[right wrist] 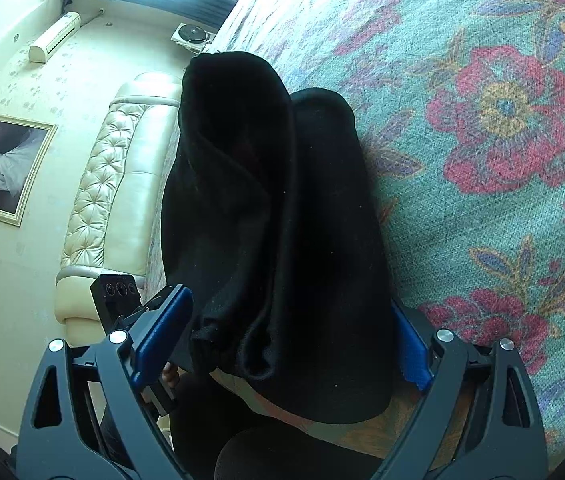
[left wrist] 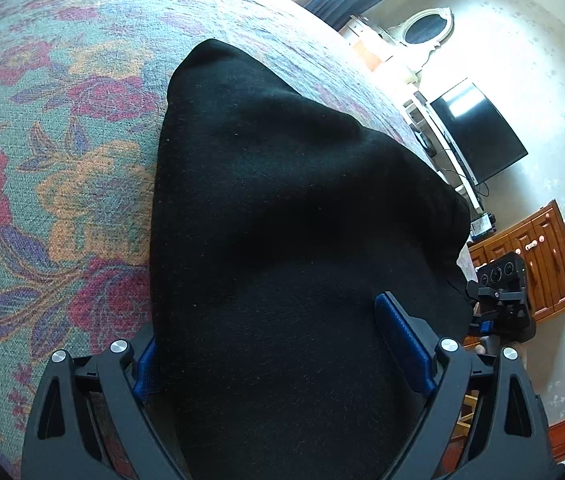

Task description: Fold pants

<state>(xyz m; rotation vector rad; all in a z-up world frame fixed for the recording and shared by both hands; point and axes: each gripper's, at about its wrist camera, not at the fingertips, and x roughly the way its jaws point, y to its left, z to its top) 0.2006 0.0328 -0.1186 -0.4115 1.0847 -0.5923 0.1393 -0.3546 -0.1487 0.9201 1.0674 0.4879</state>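
floral bedspread (left wrist: 62,160) below; black pants (left wrist: 282,220) bunched between both wide-apart grippers, left gripper (left wrist: 282,356) and right gripper (right wrist: 282,340); best clamp near edges evenly before folding.

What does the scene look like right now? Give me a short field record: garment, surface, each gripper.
garment: black pants, bunched into a folded bundle
surface: floral bedspread, pants lying on it
left gripper: jaws wide open, pants between the blue pads, not clamped
right gripper: jaws wide open, straddling the near end of the bundle
background: black monitor; cream tufted headboard
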